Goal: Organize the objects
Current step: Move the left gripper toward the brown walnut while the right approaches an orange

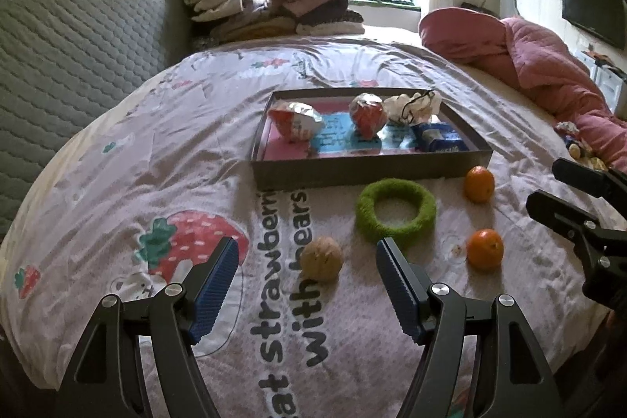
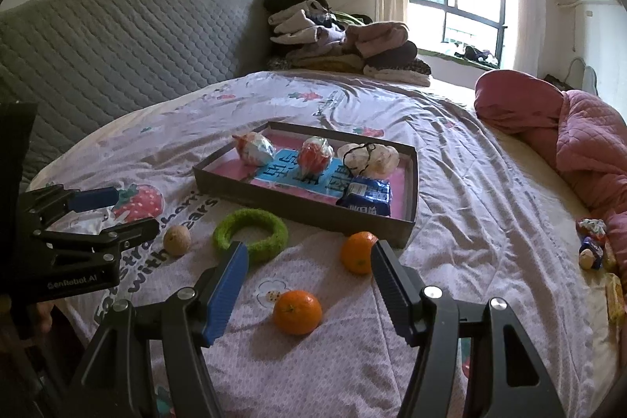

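A shallow dark tray (image 1: 368, 173) holds wrapped snacks. In front of it on the bedspread lie a green ring (image 1: 395, 213), a walnut (image 1: 322, 258) and two oranges (image 1: 484, 248).

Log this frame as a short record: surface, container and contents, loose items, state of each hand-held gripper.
surface: bed sheet with strawberry print
container: shallow tray
in tray: two wrapped snacks, white pouch with black cord, blue packet
loose on sheet: green ring, walnut, two oranges
left hand-held gripper: open, empty, walnut ahead between its fingers
right hand-held gripper: open, empty, near the oranges
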Demonstrator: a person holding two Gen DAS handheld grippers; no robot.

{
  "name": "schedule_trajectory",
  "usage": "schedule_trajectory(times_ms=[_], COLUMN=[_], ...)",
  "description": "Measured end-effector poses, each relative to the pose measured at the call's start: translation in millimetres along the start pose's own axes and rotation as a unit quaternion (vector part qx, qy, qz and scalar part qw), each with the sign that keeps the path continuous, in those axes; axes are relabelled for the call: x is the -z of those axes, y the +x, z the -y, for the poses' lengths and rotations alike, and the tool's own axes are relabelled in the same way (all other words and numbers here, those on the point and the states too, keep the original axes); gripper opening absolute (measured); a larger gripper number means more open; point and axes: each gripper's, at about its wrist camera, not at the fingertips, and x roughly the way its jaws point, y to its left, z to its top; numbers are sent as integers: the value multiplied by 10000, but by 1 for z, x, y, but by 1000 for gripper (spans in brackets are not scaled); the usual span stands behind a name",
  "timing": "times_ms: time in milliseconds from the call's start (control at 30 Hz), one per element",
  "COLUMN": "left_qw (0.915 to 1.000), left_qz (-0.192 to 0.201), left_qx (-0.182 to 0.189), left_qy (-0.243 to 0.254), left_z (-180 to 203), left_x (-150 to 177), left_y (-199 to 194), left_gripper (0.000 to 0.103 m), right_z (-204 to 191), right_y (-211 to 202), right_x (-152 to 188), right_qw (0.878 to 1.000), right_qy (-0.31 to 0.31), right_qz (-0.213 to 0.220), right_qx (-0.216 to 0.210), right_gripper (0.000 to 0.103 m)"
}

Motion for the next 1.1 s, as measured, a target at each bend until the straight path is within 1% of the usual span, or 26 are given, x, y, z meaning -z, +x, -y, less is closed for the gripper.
schedule_trajectory(times_ms=[633, 933, 1100], left_qw=[9983, 9981, 9984], left_qz=[-540, -557, -460], left_qx=[203, 227, 309], left_qy=[-119, -140, -132], left_z=[-5, -4, -3], left_x=[14, 16, 15], left_y=[20, 24, 25], left_gripper=[74, 74, 74], right_z=[-1, 2, 2], right_y=[13, 23, 32], right_x=[20, 28, 33], right_qw=[9992, 9985, 9981], right_qy=[2, 94, 177], right_qz=[-398, -532, -576], right_qx=[-33, -93, -160], right_gripper=[65, 65, 65])
